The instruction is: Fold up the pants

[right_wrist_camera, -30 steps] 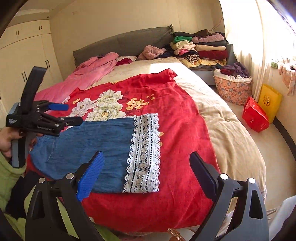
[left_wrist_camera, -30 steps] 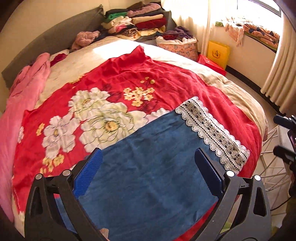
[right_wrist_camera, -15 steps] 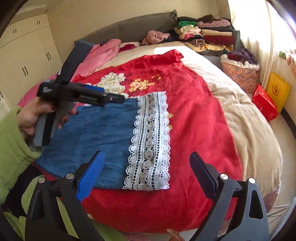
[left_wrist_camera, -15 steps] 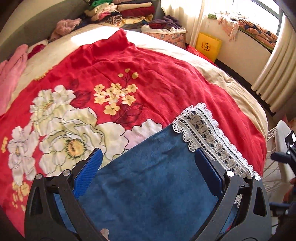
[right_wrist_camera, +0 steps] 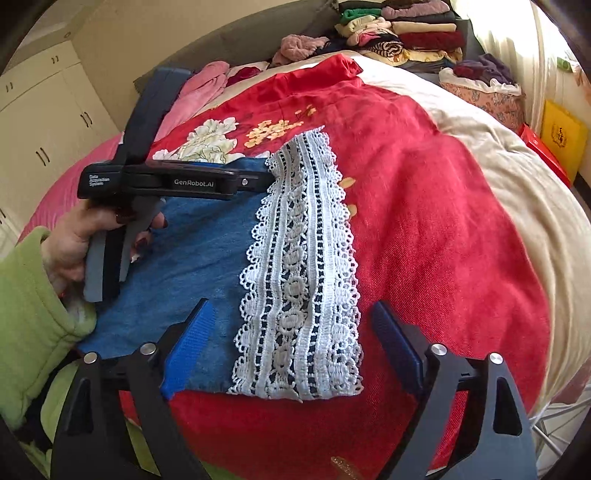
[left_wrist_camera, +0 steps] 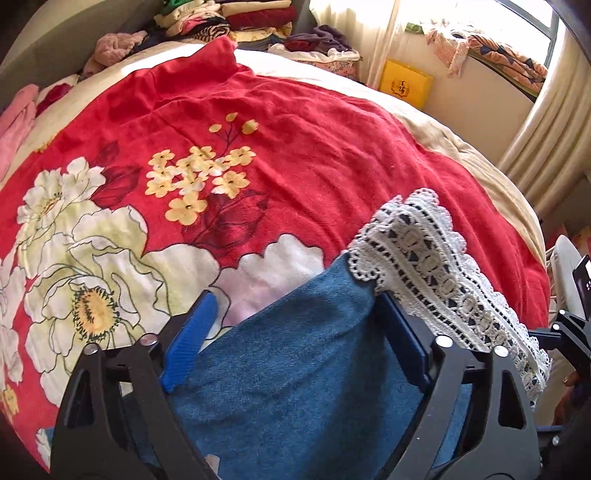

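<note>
The pants are blue denim (right_wrist_camera: 199,258) with a wide white lace hem (right_wrist_camera: 299,280) and lie flat on a red floral blanket (right_wrist_camera: 424,229). In the left wrist view the denim (left_wrist_camera: 295,369) fills the space between the open fingers, and the lace hem's far corner (left_wrist_camera: 417,236) is bunched up over the right finger. My left gripper (left_wrist_camera: 295,325) is open, low at the far corner of the hem; it also shows in the right wrist view (right_wrist_camera: 266,181). My right gripper (right_wrist_camera: 291,343) is open, just above the lace hem's near end.
The blanket covers a round bed with a beige cover (right_wrist_camera: 517,177). Folded clothes are stacked (right_wrist_camera: 406,33) at the headboard. A laundry basket (right_wrist_camera: 484,92), a red box (right_wrist_camera: 543,155) and a yellow box (right_wrist_camera: 563,136) stand right of the bed. White wardrobes (right_wrist_camera: 44,122) are at left.
Both grippers have moved forward and down toward the lace hem. The left one now reaches the hem's far corner, which has lifted and bunched against its right finger.
</note>
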Available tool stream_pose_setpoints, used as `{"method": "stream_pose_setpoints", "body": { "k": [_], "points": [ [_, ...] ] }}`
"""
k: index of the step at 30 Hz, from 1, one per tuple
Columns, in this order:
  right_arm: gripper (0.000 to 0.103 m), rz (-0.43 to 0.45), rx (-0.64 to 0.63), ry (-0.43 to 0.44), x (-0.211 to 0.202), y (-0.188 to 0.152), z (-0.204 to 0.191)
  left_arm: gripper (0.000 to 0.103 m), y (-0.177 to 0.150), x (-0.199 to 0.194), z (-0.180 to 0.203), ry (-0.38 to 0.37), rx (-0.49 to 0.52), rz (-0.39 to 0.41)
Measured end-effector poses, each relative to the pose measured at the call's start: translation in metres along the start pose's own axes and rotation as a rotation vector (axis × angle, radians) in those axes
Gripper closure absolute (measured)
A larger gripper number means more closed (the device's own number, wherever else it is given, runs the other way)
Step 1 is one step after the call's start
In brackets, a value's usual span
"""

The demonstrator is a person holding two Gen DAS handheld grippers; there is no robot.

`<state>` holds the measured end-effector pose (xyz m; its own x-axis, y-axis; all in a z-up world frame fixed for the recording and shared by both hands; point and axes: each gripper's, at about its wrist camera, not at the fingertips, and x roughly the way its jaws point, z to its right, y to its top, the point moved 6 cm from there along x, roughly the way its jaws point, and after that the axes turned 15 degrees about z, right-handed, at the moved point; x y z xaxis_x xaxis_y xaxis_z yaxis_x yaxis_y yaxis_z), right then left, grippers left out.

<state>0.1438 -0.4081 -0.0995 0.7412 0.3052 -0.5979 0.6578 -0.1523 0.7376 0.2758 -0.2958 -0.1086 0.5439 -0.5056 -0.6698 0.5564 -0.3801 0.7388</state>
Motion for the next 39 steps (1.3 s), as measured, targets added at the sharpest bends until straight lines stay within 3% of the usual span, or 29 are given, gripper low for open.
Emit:
{"method": "stream_pose_setpoints", "body": {
  "k": [2,4,7,8,10,16,19,26,33,39],
  "points": [
    [0.042,-0.004,0.001,0.029,0.001,0.001,-0.003,0.039,0.002,-0.001,0.004,-0.012,0.006,0.01],
    [0.044,-0.011,-0.012,0.024,0.006,0.0,-0.005,0.052,0.003,-0.003,0.009,-0.029,0.012,0.022],
    [0.06,-0.015,-0.007,0.034,0.009,0.0,-0.006,0.084,0.002,-0.004,0.022,-0.061,0.064,0.043],
    [0.07,-0.014,-0.009,0.044,0.009,0.001,-0.007,0.088,0.001,-0.005,0.026,-0.056,0.089,0.048],
    [0.076,-0.009,-0.007,0.071,0.006,0.005,-0.011,0.09,-0.001,-0.005,0.028,-0.045,0.11,0.043],
    [0.078,0.052,-0.056,0.15,-0.01,0.03,-0.045,0.097,0.007,-0.019,0.013,-0.109,-0.017,0.062],
    [0.079,0.089,-0.104,0.198,-0.019,0.047,-0.072,0.098,0.012,-0.039,-0.002,-0.137,-0.107,0.093],
    [0.079,0.107,-0.222,0.327,-0.025,0.064,-0.148,0.098,0.015,-0.095,-0.045,-0.115,-0.194,0.163],
    [0.079,0.015,-0.323,0.419,-0.004,0.034,-0.219,0.096,-0.04,-0.146,-0.115,0.012,-0.332,0.137],
    [0.08,-0.091,-0.462,0.435,0.021,-0.02,-0.277,0.095,-0.102,-0.209,-0.182,0.108,-0.537,0.2]
  ]
}}
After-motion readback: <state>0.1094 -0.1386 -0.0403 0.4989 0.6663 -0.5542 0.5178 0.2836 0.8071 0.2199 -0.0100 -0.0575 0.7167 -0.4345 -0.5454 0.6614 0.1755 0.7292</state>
